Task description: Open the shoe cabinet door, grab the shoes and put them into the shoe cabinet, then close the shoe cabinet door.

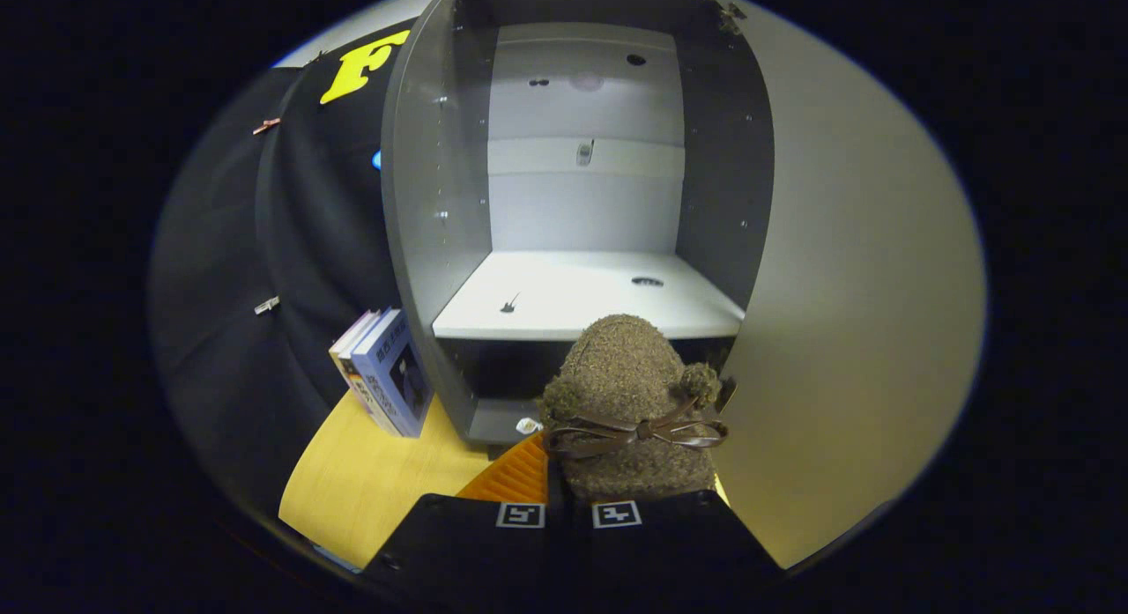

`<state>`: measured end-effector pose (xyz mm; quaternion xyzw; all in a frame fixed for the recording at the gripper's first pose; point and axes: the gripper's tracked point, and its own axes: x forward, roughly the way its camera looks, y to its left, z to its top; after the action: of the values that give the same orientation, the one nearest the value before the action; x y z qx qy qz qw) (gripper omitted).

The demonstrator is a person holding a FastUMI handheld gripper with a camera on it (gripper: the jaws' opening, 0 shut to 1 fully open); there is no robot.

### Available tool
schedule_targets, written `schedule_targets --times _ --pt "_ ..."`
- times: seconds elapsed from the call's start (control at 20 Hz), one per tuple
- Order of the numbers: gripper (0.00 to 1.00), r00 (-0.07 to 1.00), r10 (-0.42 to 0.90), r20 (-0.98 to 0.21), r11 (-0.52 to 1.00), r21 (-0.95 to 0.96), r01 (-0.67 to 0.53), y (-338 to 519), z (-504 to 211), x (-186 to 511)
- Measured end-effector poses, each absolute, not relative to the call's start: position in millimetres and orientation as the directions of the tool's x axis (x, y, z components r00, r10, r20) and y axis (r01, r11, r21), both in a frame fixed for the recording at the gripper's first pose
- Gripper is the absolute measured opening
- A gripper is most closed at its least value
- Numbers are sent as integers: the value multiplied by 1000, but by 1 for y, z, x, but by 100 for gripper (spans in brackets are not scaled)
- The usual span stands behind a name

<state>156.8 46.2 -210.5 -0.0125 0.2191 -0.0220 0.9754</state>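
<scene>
A brown fuzzy shoe (627, 385) with a dark ribbon bow and a pompom is held up just ahead of my fingers, toe pointing at the shoe cabinet (414, 200). My gripper (582, 484) is shut on the shoe's heel end. The left finger's ridged pad (515, 473) shows beside the shoe, while the right finger's tip is hidden under it. The cabinet stands open, and its pale shelf (564, 301) lies bare just beyond the shoe's toe. The cabinet door (846, 288) is swung wide open on the right, close beside the shoe.
A few books (388, 376) lean against the cabinet's left wall on the wooden tabletop (379, 482). A lower dark compartment (502, 372) sits under the shelf. Black cloth hangs at the left behind the books.
</scene>
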Motion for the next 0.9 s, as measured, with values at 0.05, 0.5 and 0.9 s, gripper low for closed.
schedule_targets --times 0.05,0.5,0.9 --pt "5 905 -58 -421 998 -39 46 43 -202 162" --pt "5 917 -90 -389 995 -5 96 23 -145 226" --pt "5 918 -77 -388 997 -19 76 25 -123 327"
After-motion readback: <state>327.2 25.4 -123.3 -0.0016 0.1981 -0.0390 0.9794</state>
